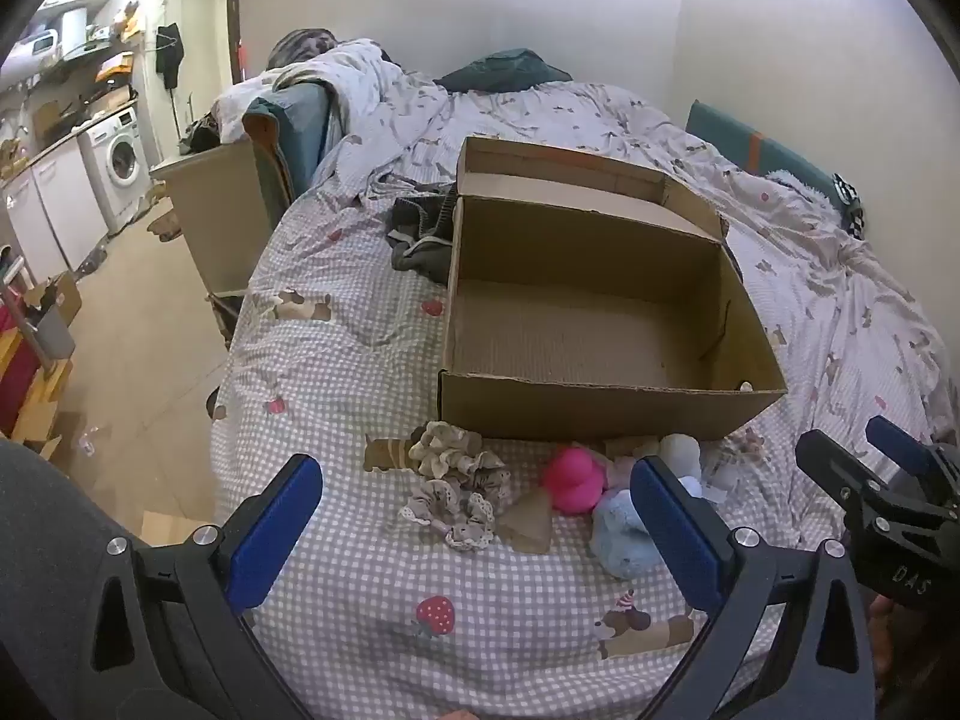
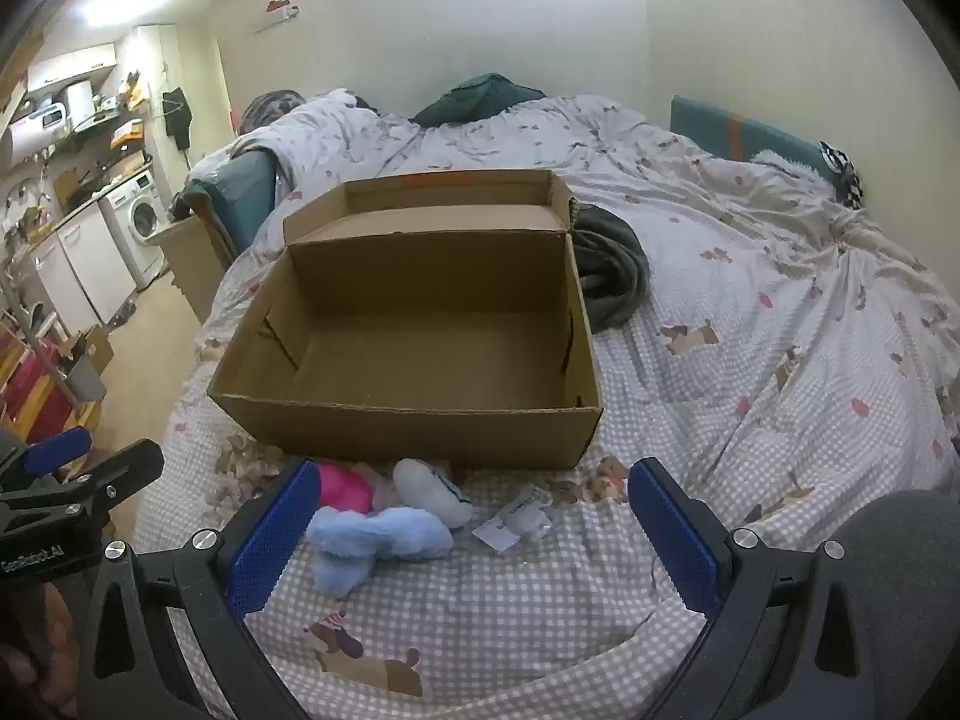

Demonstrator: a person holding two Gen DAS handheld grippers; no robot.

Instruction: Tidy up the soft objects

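An empty open cardboard box stands on the bed; it also shows in the right wrist view. In front of it lie beige scrunchies, a pink soft toy, a light blue plush and a white plush. The right wrist view shows the blue plush, white plush and pink toy. My left gripper is open above the scrunchies. My right gripper is open over the plush toys, holding nothing.
A grey garment lies behind the box. A white tag in clear wrap lies beside the plush toys. The bed's left edge drops to the floor, with a washing machine and cabinets beyond. Pillows and bedding lie at the far end.
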